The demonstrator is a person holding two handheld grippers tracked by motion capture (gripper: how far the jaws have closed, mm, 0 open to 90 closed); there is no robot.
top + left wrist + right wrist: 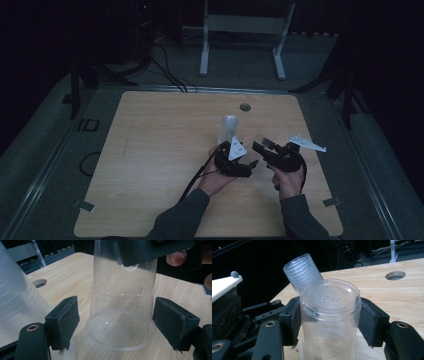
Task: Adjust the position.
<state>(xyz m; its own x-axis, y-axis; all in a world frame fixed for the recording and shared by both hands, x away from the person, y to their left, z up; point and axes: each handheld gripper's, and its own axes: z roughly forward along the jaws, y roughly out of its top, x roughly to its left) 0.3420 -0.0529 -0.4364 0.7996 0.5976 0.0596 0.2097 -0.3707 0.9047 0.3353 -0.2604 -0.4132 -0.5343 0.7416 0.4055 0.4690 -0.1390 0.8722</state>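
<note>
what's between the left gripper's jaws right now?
In the left gripper view, an upside-down clear plastic cup stands between the left gripper pads, untouched; the right gripper clamps its upper end.

Lying under dim light: a pale wooden table (150, 165) with rounded corners and a round cable hole (245, 107) near the far edge. Sitting on grey floor (45, 130), with strips of tape (84, 205) sticking at the near corners. Standing beyond the far edge: a white metal frame (245, 30) on two legs. Trailing across the floor at far left: black cables (165, 70). Fading into darkness: the walls behind.
</note>
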